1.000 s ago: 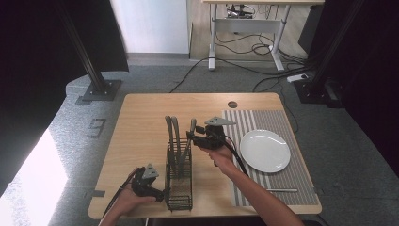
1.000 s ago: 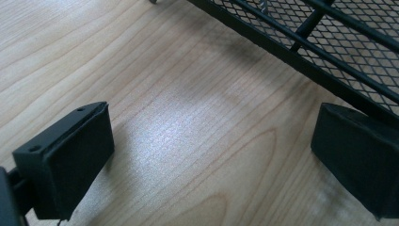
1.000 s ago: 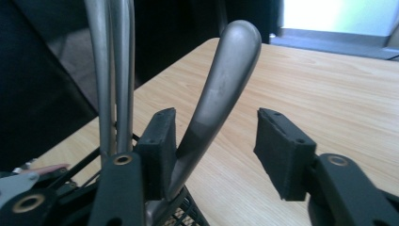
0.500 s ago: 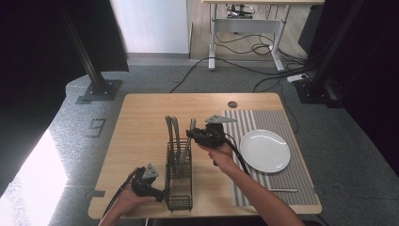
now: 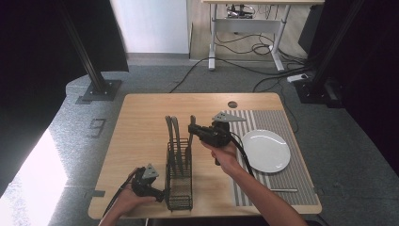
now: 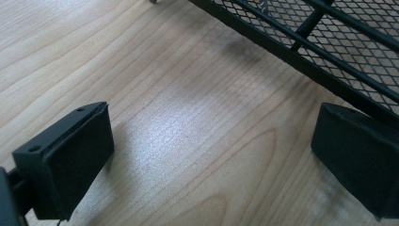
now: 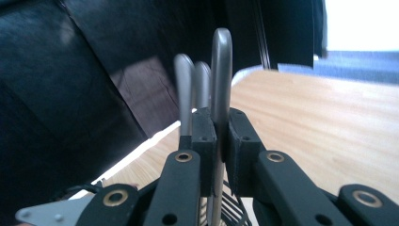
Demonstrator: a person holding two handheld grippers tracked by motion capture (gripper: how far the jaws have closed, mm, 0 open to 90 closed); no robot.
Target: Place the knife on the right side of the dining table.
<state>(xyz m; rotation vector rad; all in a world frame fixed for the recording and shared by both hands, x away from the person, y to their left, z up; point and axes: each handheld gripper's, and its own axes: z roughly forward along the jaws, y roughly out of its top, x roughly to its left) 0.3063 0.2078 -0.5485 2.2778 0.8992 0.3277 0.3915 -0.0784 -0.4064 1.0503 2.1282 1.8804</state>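
On the wooden counter [image 5: 141, 127] stands a black wire-mesh caddy [image 5: 179, 181] with several metal utensils upright in it. The right tool [image 5: 192, 128] reaches in level from the right, above the far end of the caddy, and its jaws have just been closing. In the right gripper view they are now clamped on the handle of one utensil [image 7: 220, 75], which stands upright between the pads, its rounded end rising above them. Two more utensil handles [image 7: 190, 84] stand just behind it, to its left in that view. From above, the gripped handle [image 5: 192, 123] shows at the right side of the caddy, the other two handles [image 5: 172, 129] at the left.

The left tool [image 5: 162, 194] rests low on the counter at the near left corner of the caddy. In the left gripper view its jaws stand wide apart with bare wood between them. The right pad [image 6: 357, 155] lies just beside the caddy's mesh wall [image 6: 329, 42]; whether it touches cannot be told.

To the right lies a striped mat [image 5: 282, 183] carrying a white plate [image 5: 266, 150], well apart from the caddy.
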